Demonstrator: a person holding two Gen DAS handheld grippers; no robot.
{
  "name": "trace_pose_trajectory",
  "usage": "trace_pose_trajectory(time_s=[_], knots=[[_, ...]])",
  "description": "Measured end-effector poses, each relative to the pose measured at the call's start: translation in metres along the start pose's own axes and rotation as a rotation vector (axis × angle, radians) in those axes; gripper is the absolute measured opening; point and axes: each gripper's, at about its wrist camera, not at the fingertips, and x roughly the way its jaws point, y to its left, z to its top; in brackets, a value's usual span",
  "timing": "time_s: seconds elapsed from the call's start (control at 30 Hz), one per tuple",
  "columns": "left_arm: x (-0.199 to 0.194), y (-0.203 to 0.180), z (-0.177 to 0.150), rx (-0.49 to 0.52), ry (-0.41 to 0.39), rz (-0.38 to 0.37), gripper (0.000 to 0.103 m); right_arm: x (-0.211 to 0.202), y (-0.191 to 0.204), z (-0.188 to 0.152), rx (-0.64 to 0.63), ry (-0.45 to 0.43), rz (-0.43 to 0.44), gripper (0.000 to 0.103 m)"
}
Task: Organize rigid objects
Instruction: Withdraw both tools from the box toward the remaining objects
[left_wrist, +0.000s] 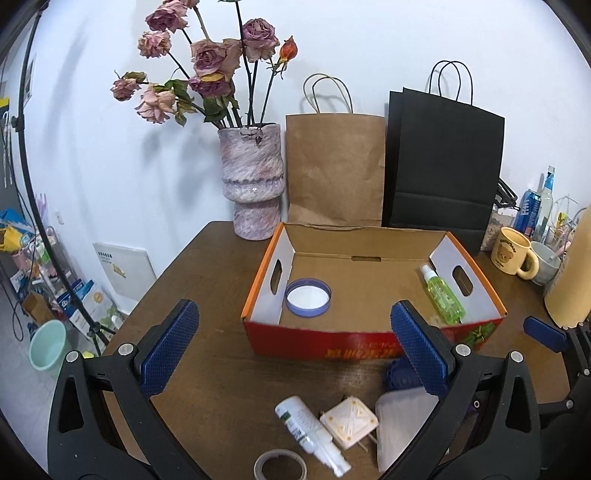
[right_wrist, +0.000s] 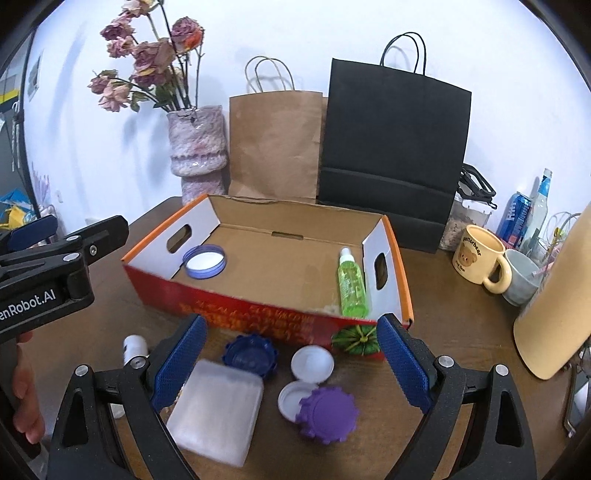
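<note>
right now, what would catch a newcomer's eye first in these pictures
Probably the open cardboard box with orange rims in the middle of the brown table, holding only a green spray bottle at its right wall and a purple-rimmed lid at its left. Next, the vase of dried roses behind it by the wall. In front of the box lie loose lids, beneath the open right tongs.

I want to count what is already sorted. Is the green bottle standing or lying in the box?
Lying. The green bottle rests on its side on the box floor, beside the right wall, white cap pointing to the far wall.
</note>
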Motion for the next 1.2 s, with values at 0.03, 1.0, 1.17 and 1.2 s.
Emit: trace_pose_trajectory(time_s=[0.03,1.0,1.17,1.2], knots=[[-0.003,0.000,-0.002,0.001,0.000,0.000,0.103,-0.004,0.002,-0.003,-0.001,-0.002,0.004,0.096],[-0.031,0.033,-0.068,0.022,0.073,0.015,0.103,-0.031,0.038,-0.068,-0.033,0.089,0.050,0.096],[-0.026,0.040,-0.077,0.025,0.090,0.014,0.103,-0.025,0.044,-0.074,-0.042,0.117,0.038,0.096],[-0.025,0.042,-0.078,0.026,0.092,0.012,0.103,-0.023,0.044,-0.075,-0.041,0.123,0.033,0.096]])
